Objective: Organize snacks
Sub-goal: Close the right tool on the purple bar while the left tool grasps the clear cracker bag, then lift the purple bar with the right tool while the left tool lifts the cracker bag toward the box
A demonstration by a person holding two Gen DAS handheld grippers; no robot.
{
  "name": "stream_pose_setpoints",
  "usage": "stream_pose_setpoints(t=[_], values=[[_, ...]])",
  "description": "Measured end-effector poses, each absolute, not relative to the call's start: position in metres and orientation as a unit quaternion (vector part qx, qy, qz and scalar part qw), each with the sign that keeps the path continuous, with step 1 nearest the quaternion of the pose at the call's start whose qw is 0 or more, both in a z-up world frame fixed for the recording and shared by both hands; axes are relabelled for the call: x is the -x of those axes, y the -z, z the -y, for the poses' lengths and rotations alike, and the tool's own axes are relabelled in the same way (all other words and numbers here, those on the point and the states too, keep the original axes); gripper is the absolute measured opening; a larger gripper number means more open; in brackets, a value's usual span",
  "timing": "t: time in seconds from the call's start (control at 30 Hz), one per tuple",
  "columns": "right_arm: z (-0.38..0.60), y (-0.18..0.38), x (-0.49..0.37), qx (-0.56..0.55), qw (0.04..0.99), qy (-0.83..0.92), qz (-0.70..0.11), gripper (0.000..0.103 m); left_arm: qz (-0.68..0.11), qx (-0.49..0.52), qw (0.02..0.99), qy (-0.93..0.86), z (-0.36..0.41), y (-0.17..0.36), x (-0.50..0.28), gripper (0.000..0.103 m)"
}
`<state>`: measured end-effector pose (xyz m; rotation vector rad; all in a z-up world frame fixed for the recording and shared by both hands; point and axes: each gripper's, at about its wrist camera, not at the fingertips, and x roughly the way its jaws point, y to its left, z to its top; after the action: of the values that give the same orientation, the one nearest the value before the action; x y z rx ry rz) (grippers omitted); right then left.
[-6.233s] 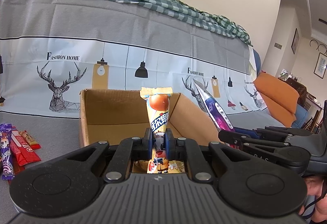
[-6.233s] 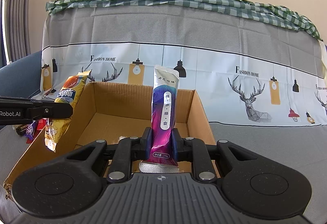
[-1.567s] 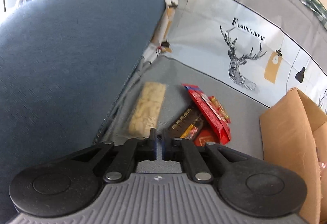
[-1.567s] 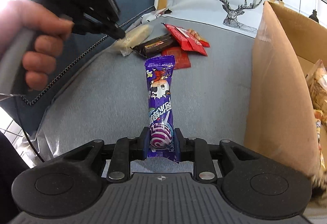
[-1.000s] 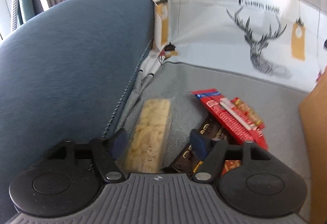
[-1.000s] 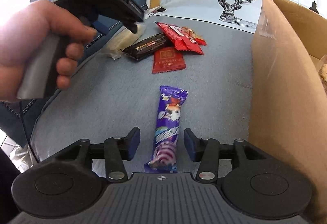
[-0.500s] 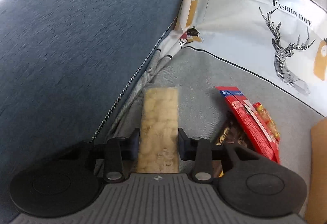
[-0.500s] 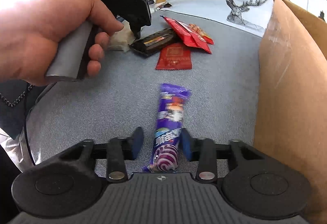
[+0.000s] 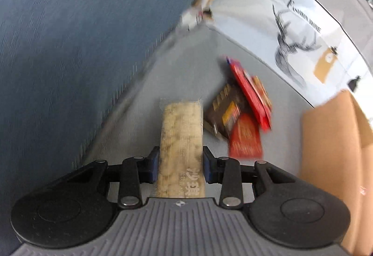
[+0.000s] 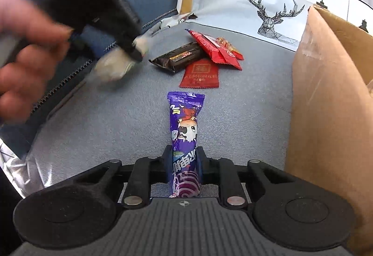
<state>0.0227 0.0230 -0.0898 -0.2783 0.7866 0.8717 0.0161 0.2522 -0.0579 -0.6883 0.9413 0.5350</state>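
Cardboard box wall [image 10: 326, 97] bounds grey cushion [image 10: 116, 120] rightward. Left gripper [image 9: 180, 167] clamps beige cracker pack [image 9: 180, 139] (blurred); right gripper [image 10: 184, 167] pinches purple snack stick [image 10: 185, 139], pitched downward.

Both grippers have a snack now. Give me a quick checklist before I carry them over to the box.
1. Left gripper shut on the pale snack bar: ok, jaws just closed and both pads press its sides.
2. Right gripper shut on the purple packet: ok, pinched near its lower end.
3. Purple packet clear of the other snacks: ok, the red sachet lies apart from it.
4. Snack bar lifted off the seat: cannot tell, both views are blurred there.
5. Way to the cardboard box: ok, bare seat beside its wall.
6. Room inside the box: cannot tell, its inside is hidden.
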Motion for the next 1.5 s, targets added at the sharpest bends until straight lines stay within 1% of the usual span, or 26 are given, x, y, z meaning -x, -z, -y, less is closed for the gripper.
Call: stream_pose_setpoints(t=[0.03, 0.13, 0.2, 0.23, 0.5, 0.6, 0.7, 0.93, 0.97, 1.0, 1.03, 1.17, 1.2, 1.23, 1.5], values=[[-0.022, 0.089, -0.022, 0.131, 0.824, -0.409, -0.369, 0.022, -0.449, 0.336, 0.794, -0.237, -0.25, 0.061, -0.011, 0.04], [-0.02, 0.088, -0.019, 0.132, 0.825, -0.408, -0.368, 0.03, -0.476, 0.358, 0.774, -0.218, -0.245, 0.071, -0.004, 0.04], [-0.018, 0.088, -0.019, 0.132, 0.826, -0.405, -0.369, 0.038, -0.484, 0.356, 0.771, -0.214, -0.242, 0.073, -0.005, 0.041], [-0.018, 0.088, -0.019, 0.131, 0.826, -0.403, -0.37, 0.039, -0.485, 0.352, 0.771, -0.215, -0.239, 0.073, -0.003, 0.042], [-0.02, 0.09, -0.022, 0.126, 0.827, -0.401, -0.373, 0.041, -0.494, 0.334, 0.772, -0.22, -0.234, 0.075, -0.013, 0.05], [-0.023, 0.092, -0.023, 0.124, 0.827, -0.4, -0.374, 0.041, -0.496, 0.329, 0.774, -0.217, -0.234, 0.077, -0.016, 0.055], [-0.025, 0.093, -0.023, 0.127, 0.827, -0.401, -0.374, 0.041, -0.495, 0.331, 0.773, -0.218, -0.234, 0.077, -0.017, 0.055], [-0.025, 0.094, -0.023, 0.139, 0.828, -0.395, -0.372, 0.04, -0.496, 0.326, 0.775, -0.218, -0.231, 0.076, -0.02, 0.056], [-0.025, 0.094, -0.023, 0.139, 0.829, -0.394, -0.372, 0.034, -0.497, 0.325, 0.775, -0.218, -0.231, 0.076, -0.02, 0.056], [-0.025, 0.094, -0.023, 0.14, 0.828, -0.395, -0.372, 0.025, -0.496, 0.326, 0.775, -0.218, -0.231, 0.076, -0.02, 0.056], [-0.025, 0.094, -0.022, 0.14, 0.829, -0.395, -0.371, 0.023, -0.496, 0.326, 0.775, -0.217, -0.231, 0.076, -0.019, 0.056], [-0.022, 0.088, -0.02, 0.137, 0.839, -0.392, -0.351, 0.02, -0.496, 0.327, 0.774, -0.219, -0.232, 0.075, -0.019, 0.053], [-0.021, 0.086, -0.021, 0.132, 0.841, -0.394, -0.347, 0.02, -0.495, 0.326, 0.774, -0.221, -0.233, 0.075, -0.018, 0.047], [-0.02, 0.085, -0.021, 0.129, 0.841, -0.396, -0.345, 0.02, -0.494, 0.328, 0.774, -0.222, -0.233, 0.075, -0.018, 0.044], [-0.025, 0.093, -0.022, 0.143, 0.831, -0.394, -0.365, 0.021, -0.495, 0.328, 0.776, -0.213, -0.233, 0.075, -0.019, 0.044]])
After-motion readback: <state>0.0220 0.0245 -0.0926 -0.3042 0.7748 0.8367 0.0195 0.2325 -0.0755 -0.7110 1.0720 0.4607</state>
